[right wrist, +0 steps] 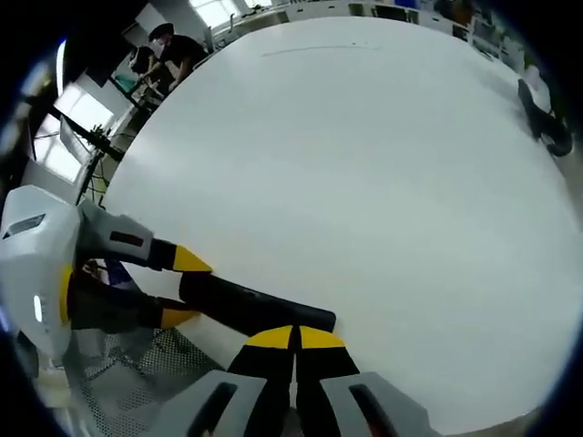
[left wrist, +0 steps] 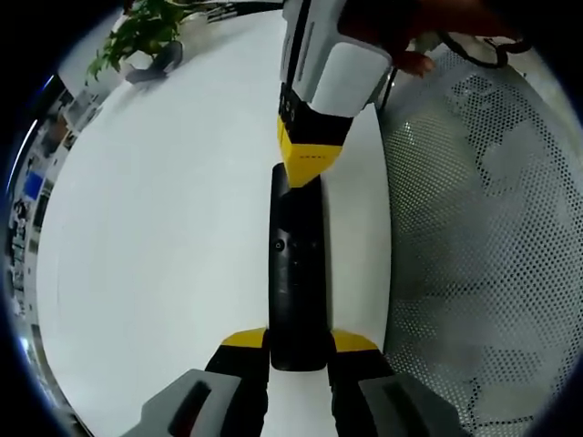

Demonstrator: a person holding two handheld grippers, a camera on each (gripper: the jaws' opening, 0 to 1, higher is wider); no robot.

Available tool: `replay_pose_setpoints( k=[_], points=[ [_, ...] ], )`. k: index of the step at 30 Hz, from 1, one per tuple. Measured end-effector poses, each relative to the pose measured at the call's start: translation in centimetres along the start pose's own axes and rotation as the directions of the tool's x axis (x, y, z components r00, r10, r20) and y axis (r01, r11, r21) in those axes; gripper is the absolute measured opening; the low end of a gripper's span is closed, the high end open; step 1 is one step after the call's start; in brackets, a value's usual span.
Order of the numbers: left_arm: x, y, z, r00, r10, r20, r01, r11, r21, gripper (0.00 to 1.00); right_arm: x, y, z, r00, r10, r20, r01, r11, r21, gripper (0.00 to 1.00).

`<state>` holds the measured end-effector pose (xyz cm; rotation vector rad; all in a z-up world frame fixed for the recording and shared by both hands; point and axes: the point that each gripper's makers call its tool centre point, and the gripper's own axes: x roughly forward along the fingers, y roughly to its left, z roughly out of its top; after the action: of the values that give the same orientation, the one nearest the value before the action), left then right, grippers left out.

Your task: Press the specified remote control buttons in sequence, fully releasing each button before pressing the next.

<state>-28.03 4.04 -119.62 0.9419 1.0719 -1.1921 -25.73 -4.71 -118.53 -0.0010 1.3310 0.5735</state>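
A long black remote [left wrist: 296, 264] lies on the white table [left wrist: 155, 237] close to its edge. My left gripper [left wrist: 298, 341] is shut on the remote's near end, with one yellow fingertip on each side. My right gripper [left wrist: 308, 164] comes down from the top of the left gripper view, its jaws shut together with nothing between them, its yellow tips at the remote's far end. In the right gripper view the remote [right wrist: 260, 307] lies just beyond the right gripper [right wrist: 296, 337], and the left gripper [right wrist: 180, 289] holds it from the left. Whether the tips touch a button I cannot tell.
A perforated grey mesh surface [left wrist: 483, 237] runs alongside the table edge. A potted green plant [left wrist: 146, 36] stands at the table's far side. A person [right wrist: 178, 50] stands beyond the table. The wide white tabletop [right wrist: 364, 182] stretches away from the remote.
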Motion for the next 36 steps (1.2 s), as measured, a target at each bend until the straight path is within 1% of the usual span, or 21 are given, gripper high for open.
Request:
replay_pose_setpoints(
  k=[3, 8, 13, 16, 21, 26, 34, 36],
  points=[
    [0.0, 0.0, 0.0, 1.000, 0.001, 0.002, -0.001, 1.000, 0.004, 0.24, -0.1, 0.0, 0.1, 1.000, -0.005, -0.001, 0.005, 1.000, -0.005, 0.00],
    [0.0, 0.0, 0.0, 1.000, -0.002, 0.017, 0.002, 1.000, -0.002, 0.24, -0.1, 0.3, 0.5, 1.000, 0.006, 0.003, -0.006, 1.000, -0.001, 0.00],
    [0.0, 0.1, 0.0, 1.000, -0.007, 0.011, 0.007, 1.000, 0.001, 0.24, 0.2, 0.7, 0.5, 1.000, 0.019, -0.007, -0.019, 1.000, 0.006, 0.00],
    [0.0, 0.1, 0.0, 1.000, -0.010, 0.010, 0.010, 1.000, 0.000, 0.24, 0.4, 0.8, 0.2, 1.000, 0.016, -0.019, -0.016, 1.000, 0.004, 0.00],
    [0.0, 0.1, 0.0, 1.000, -0.014, 0.023, 0.014, 1.000, -0.001, 0.24, 0.4, 0.8, 0.3, 1.000, 0.002, -0.028, -0.002, 1.000, -0.015, 0.00],
    [0.0, 0.1, 0.1, 1.000, -0.020, 0.012, 0.019, 1.000, 0.004, 0.24, 0.4, 1.0, 0.3, 1.000, 0.009, -0.028, -0.009, 1.000, 0.030, 0.00],
    [0.0, 0.2, 0.1, 1.000, -0.022, 0.018, 0.022, 1.000, 0.003, 0.24, 0.6, 0.9, 0.5, 0.999, -0.021, -0.047, 0.023, 0.999, 0.043, 0.00],
    [0.0, 0.2, 0.1, 1.000, -0.022, 0.020, 0.022, 1.000, 0.001, 0.24, 0.6, 0.9, 0.5, 0.998, -0.033, -0.046, 0.034, 0.999, 0.032, 0.00]
  ],
)
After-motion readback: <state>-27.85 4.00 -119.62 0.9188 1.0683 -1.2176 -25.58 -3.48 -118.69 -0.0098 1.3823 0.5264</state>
